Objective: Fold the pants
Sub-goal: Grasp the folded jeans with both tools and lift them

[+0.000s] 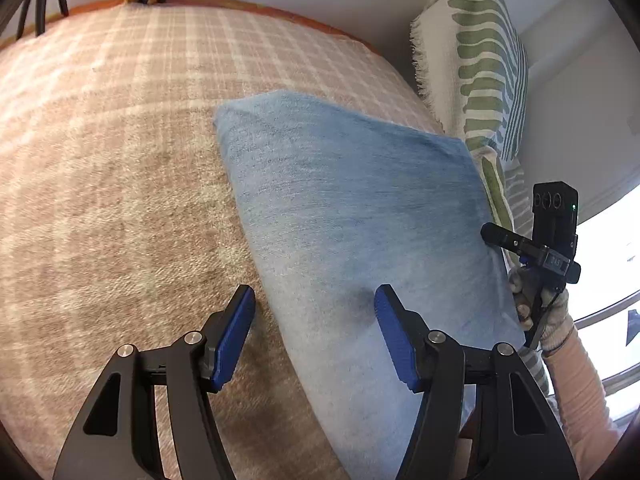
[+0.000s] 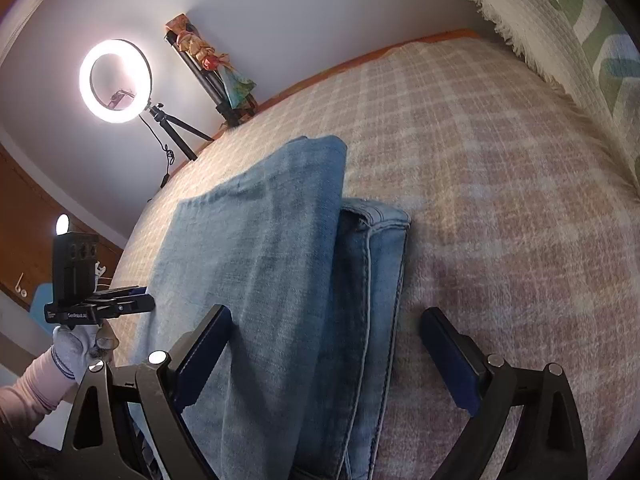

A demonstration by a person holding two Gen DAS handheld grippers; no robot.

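The blue jeans (image 1: 352, 200) lie folded into a long stack on the pink plaid blanket (image 1: 120, 160). My left gripper (image 1: 316, 308) is open and straddles the stack's near left edge, one pad over the blanket and the other over the denim. In the right wrist view the jeans (image 2: 272, 260) show a folded upper layer and a seamed lower layer sticking out to the right. My right gripper (image 2: 328, 328) stands wide open over the right edge of that stack, its pads clear of the cloth. Each view shows the other gripper held in a gloved hand: the right gripper (image 1: 516, 242) and the left gripper (image 2: 138, 306).
A cream cushion with green stripes and a fringe (image 1: 480, 60) leans at the bed's far side, also seen as the cushion (image 2: 580, 40). A lit ring light (image 2: 116, 80) on a tripod and a dark stand with colourful cloth (image 2: 208, 64) are beyond the bed's edge.
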